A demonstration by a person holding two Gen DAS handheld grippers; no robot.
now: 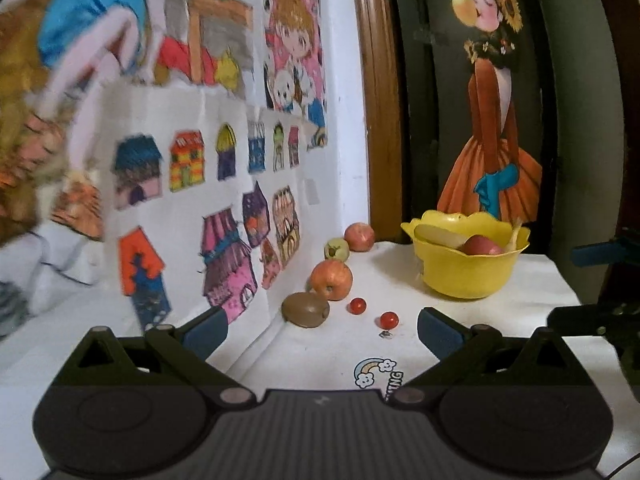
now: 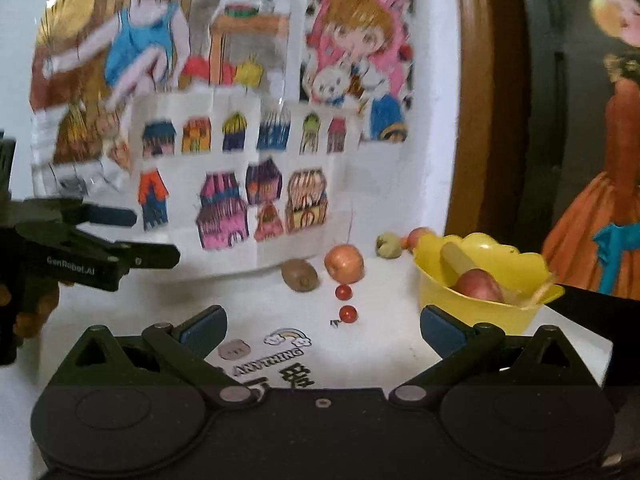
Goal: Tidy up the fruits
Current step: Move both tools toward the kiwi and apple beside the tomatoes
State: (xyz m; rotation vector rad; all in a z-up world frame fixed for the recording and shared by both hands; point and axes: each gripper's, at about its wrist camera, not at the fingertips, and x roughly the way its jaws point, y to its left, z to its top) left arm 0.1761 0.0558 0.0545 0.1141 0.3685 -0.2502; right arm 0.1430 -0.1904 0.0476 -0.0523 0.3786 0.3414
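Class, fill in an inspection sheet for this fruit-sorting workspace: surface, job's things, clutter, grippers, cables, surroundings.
Surface: white table with printed stickers.
Job's things: yellow bowl holding a red fruit and pale pieces; outside it, kiwi, apple, two cherry tomatoes, green fruit, far apple.
Clutter: small dark speck near the tomatoes.
Grippers: left gripper open, empty; right gripper open, empty.
Cables: nothing seen.
Surroundings: coloured drawings on the wall, wooden frame.

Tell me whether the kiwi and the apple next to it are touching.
Apart. The right wrist view shows a strip of white table between the kiwi and the apple.
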